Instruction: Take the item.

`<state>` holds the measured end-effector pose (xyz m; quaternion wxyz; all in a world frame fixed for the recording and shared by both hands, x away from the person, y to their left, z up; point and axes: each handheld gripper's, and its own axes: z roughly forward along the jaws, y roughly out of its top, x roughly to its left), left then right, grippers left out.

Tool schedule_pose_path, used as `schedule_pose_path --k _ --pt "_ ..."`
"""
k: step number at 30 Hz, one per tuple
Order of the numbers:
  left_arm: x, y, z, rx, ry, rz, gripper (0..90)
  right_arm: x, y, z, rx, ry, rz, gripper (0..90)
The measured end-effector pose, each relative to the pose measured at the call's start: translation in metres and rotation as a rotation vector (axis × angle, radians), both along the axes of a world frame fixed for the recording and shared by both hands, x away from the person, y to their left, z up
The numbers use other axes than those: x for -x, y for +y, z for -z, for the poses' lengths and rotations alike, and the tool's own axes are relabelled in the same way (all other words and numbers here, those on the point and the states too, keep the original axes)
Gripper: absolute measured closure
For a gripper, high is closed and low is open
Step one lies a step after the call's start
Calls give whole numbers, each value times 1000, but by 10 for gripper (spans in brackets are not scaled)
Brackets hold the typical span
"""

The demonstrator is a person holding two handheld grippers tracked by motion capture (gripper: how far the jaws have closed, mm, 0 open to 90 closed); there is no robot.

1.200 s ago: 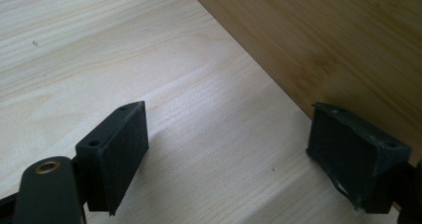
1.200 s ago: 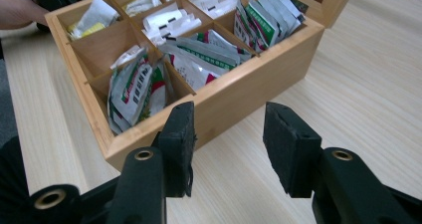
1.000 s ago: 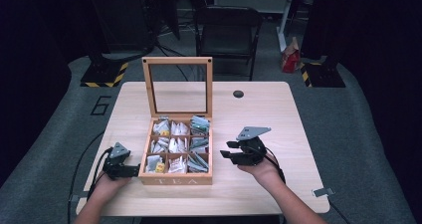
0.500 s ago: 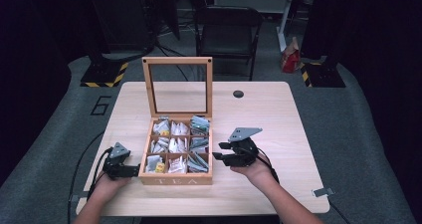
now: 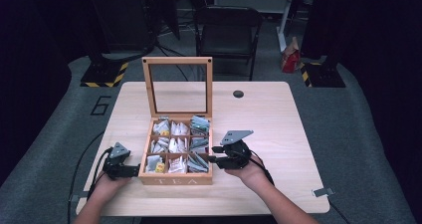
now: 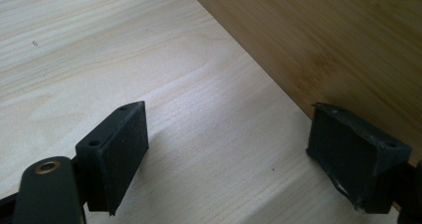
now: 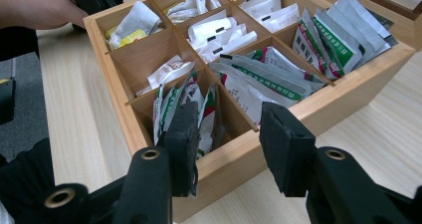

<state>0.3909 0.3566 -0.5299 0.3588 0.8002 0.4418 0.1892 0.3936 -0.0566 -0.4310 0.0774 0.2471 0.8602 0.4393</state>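
At the tea box (image 7: pixel 308 112) rim, right tool (image 7: pixel 226 134) half-spread, closing, nothing pinched.

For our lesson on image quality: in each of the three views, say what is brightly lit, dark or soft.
High view: table evenly lit, surrounding room dark, tea box slightly soft. Left gripper view: bright wood, a soft shadow beside the near pad. Right gripper view: sachets sharp, right gripper close and a little blurred.

Both grippers black, grey three-cornered plate on top, black cable trailing: left gripper (image 5: pixel 133 170), right gripper (image 5: pixel 214 154). Jaw pads flat, rectangular, screw holes; brass-ringed pivots. Forearms bare, no sleeves.
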Motion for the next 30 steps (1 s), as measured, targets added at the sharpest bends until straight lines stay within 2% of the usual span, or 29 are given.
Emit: schedule_pose_path --k 17,21,30 --pt "0 0 0 -1 1 0 158 2 13 9 10 13 -25 628" --pt "0 0 0 -1 0 1 158 3 15 10 22 9 -38 657" --pt "0 0 0 -1 0 0 158 2 19 17 21 35 -40 735"
